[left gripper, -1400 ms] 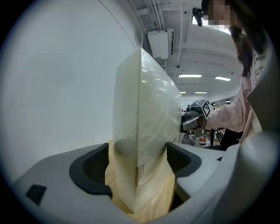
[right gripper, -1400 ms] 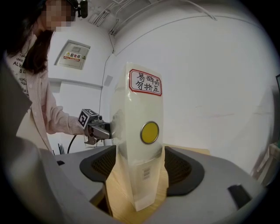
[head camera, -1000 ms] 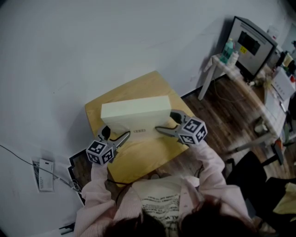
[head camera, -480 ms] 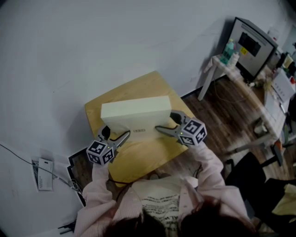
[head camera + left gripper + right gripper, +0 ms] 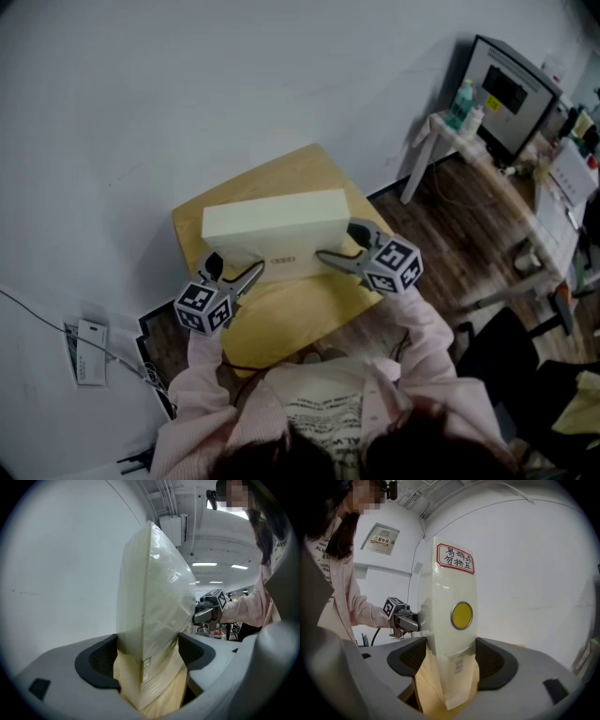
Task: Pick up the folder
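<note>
A thick cream folder [image 5: 272, 225] stands on its long edge on a small wooden table [image 5: 281, 323]. My left gripper [image 5: 236, 269] straddles its left end, and in the left gripper view both pads [image 5: 104, 660] lie against the plastic-wrapped folder [image 5: 154, 602]. My right gripper [image 5: 337, 242] straddles the right end. Its jaws are closing, and its pads [image 5: 493, 660] touch the folder's spine [image 5: 452, 634], which bears a yellow dot and a red-framed label. Each gripper shows beyond the folder in the other's view.
The table stands against a white wall. A white desk [image 5: 441, 131] with a monitor [image 5: 506, 89] and bottles [image 5: 464, 98] is at the upper right. A cable and a white box [image 5: 89, 352] lie at the left. The person's torso is at the table's near edge.
The folder has shifted a little up and to the left in the head view, and both grippers moved with it. The right jaws have narrowed slightly.
</note>
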Tool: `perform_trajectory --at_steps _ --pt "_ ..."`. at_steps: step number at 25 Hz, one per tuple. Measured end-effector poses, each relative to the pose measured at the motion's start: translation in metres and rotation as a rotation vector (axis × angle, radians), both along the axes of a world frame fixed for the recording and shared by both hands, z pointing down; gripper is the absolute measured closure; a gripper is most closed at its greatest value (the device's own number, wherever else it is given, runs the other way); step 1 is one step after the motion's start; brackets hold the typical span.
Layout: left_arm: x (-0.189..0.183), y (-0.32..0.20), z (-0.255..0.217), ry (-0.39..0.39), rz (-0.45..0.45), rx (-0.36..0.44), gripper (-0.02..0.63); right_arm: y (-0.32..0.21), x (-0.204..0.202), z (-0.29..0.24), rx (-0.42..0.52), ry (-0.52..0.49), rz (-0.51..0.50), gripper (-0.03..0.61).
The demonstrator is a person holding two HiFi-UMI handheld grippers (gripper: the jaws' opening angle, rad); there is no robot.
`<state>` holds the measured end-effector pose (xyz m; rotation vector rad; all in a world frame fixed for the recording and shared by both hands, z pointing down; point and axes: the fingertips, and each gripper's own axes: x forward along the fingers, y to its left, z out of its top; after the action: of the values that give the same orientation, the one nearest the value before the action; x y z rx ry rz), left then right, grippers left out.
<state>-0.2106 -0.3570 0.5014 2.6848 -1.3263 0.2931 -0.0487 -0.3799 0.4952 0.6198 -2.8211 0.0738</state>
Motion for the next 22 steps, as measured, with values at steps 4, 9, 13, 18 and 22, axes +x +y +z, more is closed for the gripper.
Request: perform_trajectory --at_steps 4,9,13,18,22 --pt "0.0 0.002 -0.014 0.006 -0.007 0.032 0.199 0.002 0.001 -0.012 0.016 -0.026 0.01 0.252" --pt "0.003 0.01 -0.031 0.017 -0.019 0.063 0.199 0.009 0.003 -0.029 0.039 -0.052 0.011 0.252" --pt "0.008 0.014 -0.047 0.011 -0.028 0.093 0.201 0.012 0.009 -0.044 0.057 -0.072 0.004 0.252" --pt "0.014 0.022 -0.064 0.009 -0.044 0.116 0.199 0.018 0.014 -0.058 0.069 -0.097 -0.003 0.252" --pt "0.019 0.03 -0.076 0.015 -0.064 0.127 0.201 0.024 0.02 -0.071 0.072 -0.104 -0.016 0.252"
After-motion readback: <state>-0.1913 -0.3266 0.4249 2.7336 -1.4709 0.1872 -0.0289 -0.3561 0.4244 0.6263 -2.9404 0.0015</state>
